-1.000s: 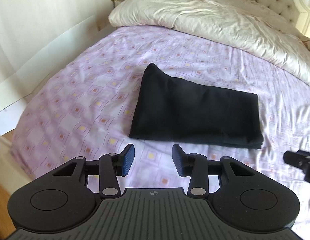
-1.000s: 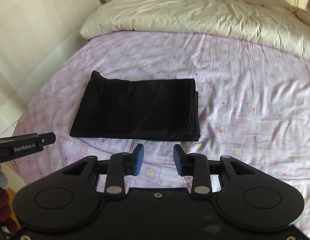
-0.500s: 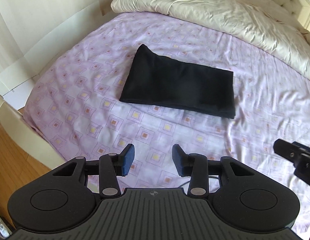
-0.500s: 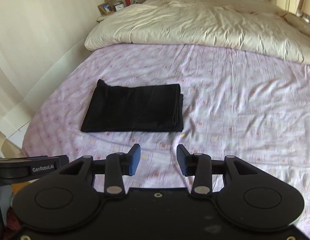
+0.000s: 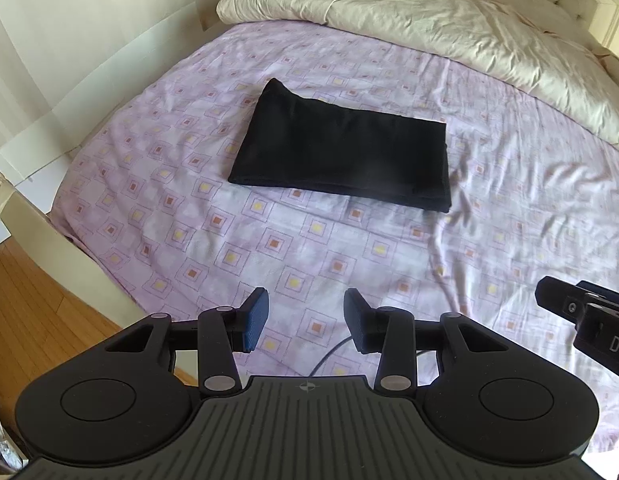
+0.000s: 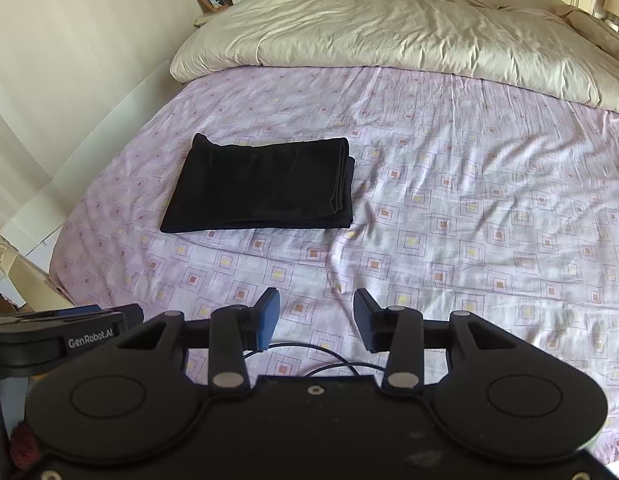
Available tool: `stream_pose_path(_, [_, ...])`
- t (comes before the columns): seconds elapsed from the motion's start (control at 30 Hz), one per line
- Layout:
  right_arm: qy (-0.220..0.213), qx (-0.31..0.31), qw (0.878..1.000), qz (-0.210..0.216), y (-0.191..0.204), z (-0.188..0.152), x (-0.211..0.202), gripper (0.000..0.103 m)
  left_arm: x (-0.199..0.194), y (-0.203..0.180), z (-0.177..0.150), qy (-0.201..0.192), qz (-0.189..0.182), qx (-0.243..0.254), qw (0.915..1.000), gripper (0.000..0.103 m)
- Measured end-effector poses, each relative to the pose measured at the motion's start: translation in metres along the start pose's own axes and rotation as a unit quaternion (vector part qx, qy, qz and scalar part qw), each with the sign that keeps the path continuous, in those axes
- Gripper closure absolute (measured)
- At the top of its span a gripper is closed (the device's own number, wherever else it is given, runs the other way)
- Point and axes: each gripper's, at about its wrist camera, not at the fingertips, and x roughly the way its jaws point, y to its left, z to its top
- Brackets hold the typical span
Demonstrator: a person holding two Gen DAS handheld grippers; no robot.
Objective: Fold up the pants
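Both the left gripper [image 5: 305,320] and right gripper [image 6: 315,322] have drawn back, spread and empty, leaving the pants [image 5: 343,162] folded, apparently finished.

Left gripper [image 5: 305,320], right gripper [image 6: 315,322]: both agape, empty.

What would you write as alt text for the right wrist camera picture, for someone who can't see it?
Black pants lie folded into a neat rectangle on a bed with a lilac sheet patterned with small squares, a rumpled cream duvet bunched behind. In the foreground the right gripper is open and empty above the sheet, with the left gripper at the lower left edge.
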Motion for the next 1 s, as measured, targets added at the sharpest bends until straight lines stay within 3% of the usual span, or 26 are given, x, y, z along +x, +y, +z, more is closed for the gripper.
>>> stream_pose_path(1.0, [-0.014, -0.017, 1.000, 0.013, 0.009, 0.003, -0.002, 0.057, -0.009, -0.010, 0.000, -0.013, 0.024, 0.025, 0.9993, 0.062])
